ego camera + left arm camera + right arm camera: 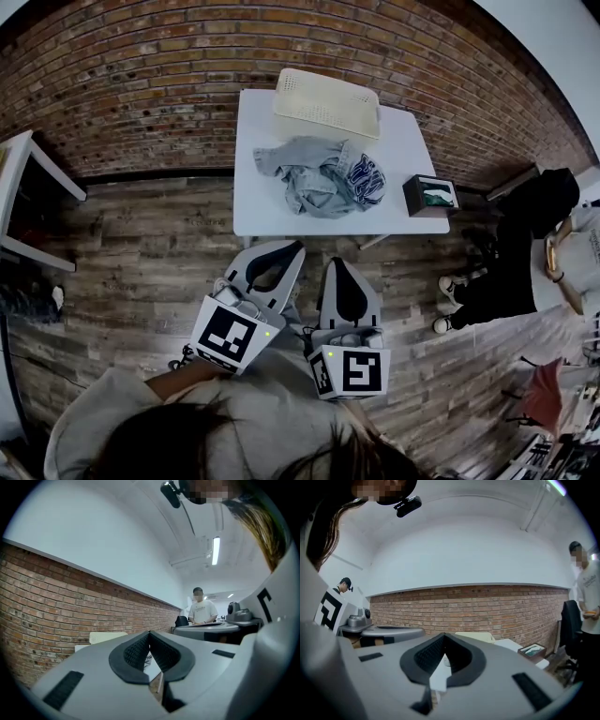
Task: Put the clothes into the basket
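A pile of clothes, grey denim with a navy patterned piece, lies in the middle of the white table. The cream basket stands at the table's far end, against the brick wall. Both grippers are held level over the floor, short of the table's near edge. My left gripper is shut with nothing in it, and my right gripper beside it is shut and empty too. In the left gripper view the closed jaws point toward the basket. The right gripper also faces the basket.
A small dark box sits at the table's right edge. A person in black stands on the wooden floor to the right. Another white table is at the far left. A brick wall runs behind the table.
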`<state>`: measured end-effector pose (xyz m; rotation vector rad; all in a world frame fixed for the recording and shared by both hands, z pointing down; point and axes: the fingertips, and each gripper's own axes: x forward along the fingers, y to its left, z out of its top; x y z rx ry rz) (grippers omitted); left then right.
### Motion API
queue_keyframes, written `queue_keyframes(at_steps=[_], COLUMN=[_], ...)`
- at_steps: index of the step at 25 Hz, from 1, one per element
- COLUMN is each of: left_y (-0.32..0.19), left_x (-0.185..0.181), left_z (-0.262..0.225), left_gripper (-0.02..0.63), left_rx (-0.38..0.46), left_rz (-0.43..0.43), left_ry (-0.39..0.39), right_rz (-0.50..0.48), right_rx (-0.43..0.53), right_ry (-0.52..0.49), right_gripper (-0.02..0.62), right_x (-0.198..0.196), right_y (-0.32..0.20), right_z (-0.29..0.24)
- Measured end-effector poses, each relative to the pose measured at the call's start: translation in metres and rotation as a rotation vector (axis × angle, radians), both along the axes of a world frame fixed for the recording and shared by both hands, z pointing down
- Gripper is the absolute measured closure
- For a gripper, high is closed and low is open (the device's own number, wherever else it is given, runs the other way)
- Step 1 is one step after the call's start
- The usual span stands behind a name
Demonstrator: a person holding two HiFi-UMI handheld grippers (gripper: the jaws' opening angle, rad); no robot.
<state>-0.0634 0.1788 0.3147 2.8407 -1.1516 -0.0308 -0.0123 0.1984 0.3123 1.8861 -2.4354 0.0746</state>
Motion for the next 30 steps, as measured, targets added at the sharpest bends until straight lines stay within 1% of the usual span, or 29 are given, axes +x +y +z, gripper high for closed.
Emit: queue_keyframes(at_steps=[10,16,23,28,30], left_y=[-0.082,-0.143,-0.203,-0.232,-0.24], left_x=[0.026,0.039,0.063,0.083,0.088], left_z=[0.011,0.016,0.021,0.034,0.043], left_gripper=[0.598,0.598,0.598,0.598,0.598], left_rx=[-0.043,-0.056,-0.081,-0.091,-0.112], left_rz=[-0.022,-0.083,-0.123,-0.139,-0.144], left_ry=[0.001,-0.026,-0.031,-0.086,-0.107], right_rz=[-0.011,-0.037,-0.09,-0.136,-0.158], right_rx=[-0.045,-0.06,-0.079,-0.117,-0.137], right_ry=[-0.006,0.002,0.01,0.007,0.015], right_gripper=[0.589,0.589,0.589,0.589,0.589], right_x=[0.031,0.056,0.075,0.088,0.091], right_y=[-0.08,-0.136,-0.203,-0.233,-0.241], right_z=[0.012,0.015,0.021,0.034,0.042])
